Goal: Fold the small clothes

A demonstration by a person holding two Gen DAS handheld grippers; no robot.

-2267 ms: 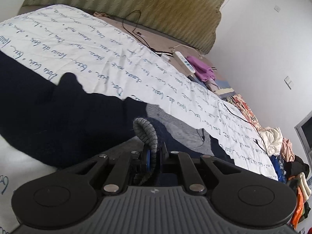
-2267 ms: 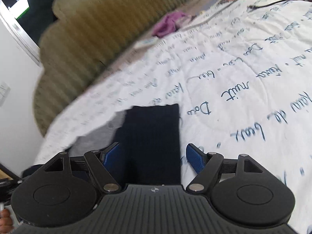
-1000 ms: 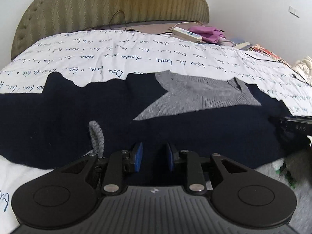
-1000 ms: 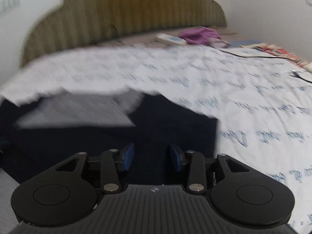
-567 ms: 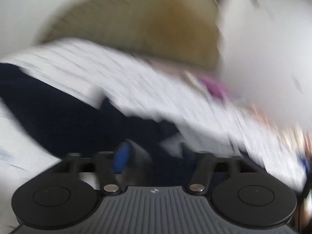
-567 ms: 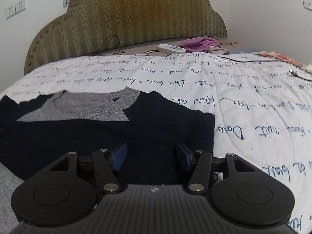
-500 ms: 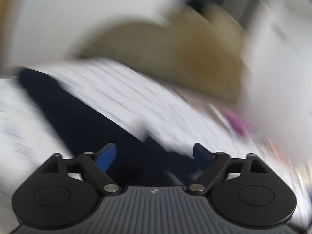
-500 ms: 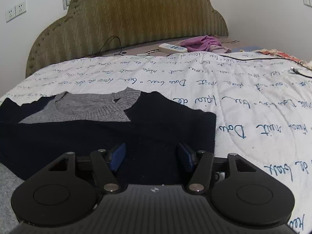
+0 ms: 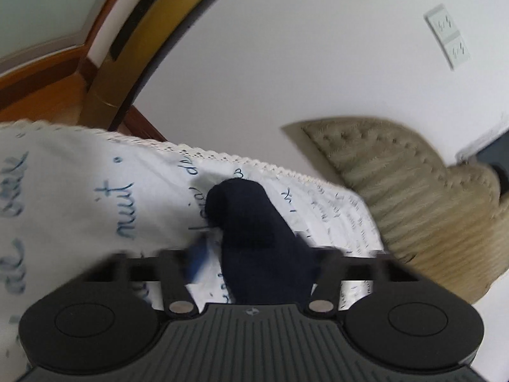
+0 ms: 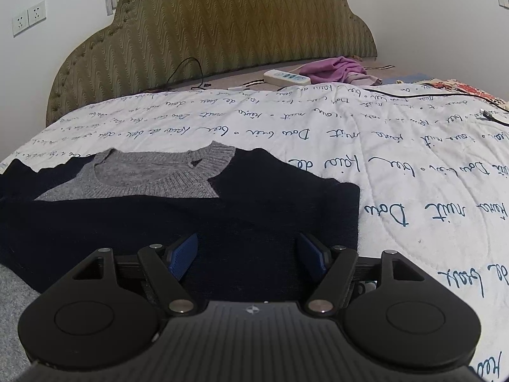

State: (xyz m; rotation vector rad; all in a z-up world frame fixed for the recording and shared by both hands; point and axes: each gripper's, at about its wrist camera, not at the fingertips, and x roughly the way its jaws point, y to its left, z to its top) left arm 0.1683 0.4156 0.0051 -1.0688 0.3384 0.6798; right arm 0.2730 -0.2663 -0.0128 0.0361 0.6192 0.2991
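Through my left wrist camera the view is rolled and smeared: a dark navy sleeve point(image 9: 254, 232) of soft knit runs up between the fingers of my left gripper point(image 9: 257, 264), lying out over the white quilt point(image 9: 82, 191) with its blue handwriting print and lace-like edge. My jaws have just been closing with that sleeve between them, but the fingers are blurred, so I cannot tell whether the pads are pressing the cloth or merely flanking it. Through my right wrist camera things are sharp: the navy sweater point(image 10: 270, 203) lies flat on the quilt, grey ribbed collar point(image 10: 178, 172) toward the padded olive headboard point(image 10: 222, 25), its right edge squared off. My right gripper point(image 10: 248, 258) hangs low over the hem with its blue pads spread; the jaws have just been opening, and nothing is caught between them, the knit simply lying beneath. I judge the step in hand to be folding the left sleeve across the body. The next move calls for a sure pinch on the sleeve, then carrying it flat over the chest without dragging the body askew.
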